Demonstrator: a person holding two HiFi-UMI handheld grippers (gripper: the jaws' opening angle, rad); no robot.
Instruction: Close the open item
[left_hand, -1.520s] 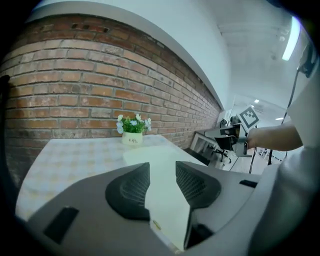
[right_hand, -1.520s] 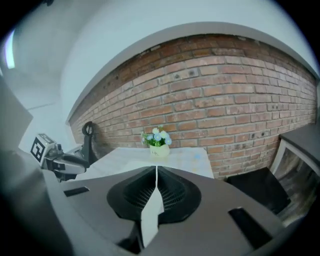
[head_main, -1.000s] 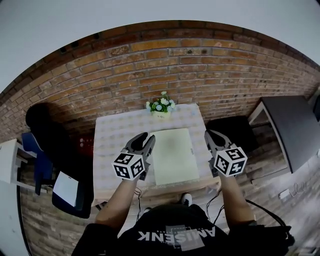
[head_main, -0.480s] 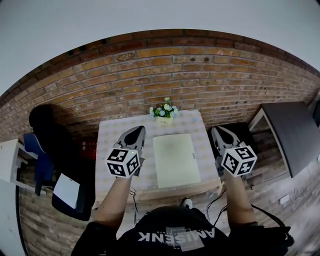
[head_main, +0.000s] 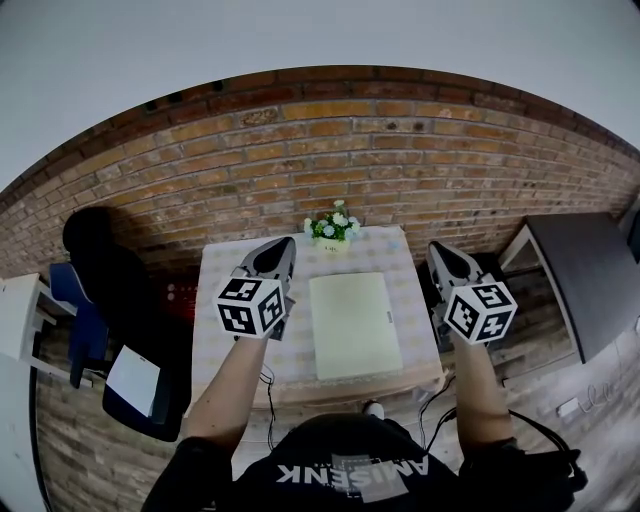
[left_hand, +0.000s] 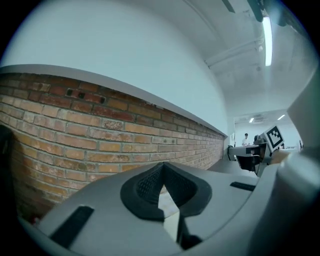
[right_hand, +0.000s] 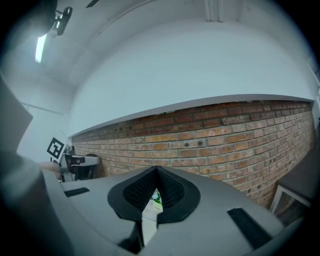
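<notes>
While both grippers hover above it, the head view shows the pale green item (head_main: 355, 325) lying flat and closed mid-table (head_main: 225, 270), with the left gripper (head_main: 280, 244) to its left, the right gripper (head_main: 437, 248) to its right and flowers (head_main: 333, 227) at its far edge. Left gripper view: jaws clenched together, empty, facing a brick wall (left_hand: 75, 135). Right gripper view: jaws likewise clenched, holding nothing.

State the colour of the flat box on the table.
Pale yellow-green; the box shows best in the head view.
</notes>
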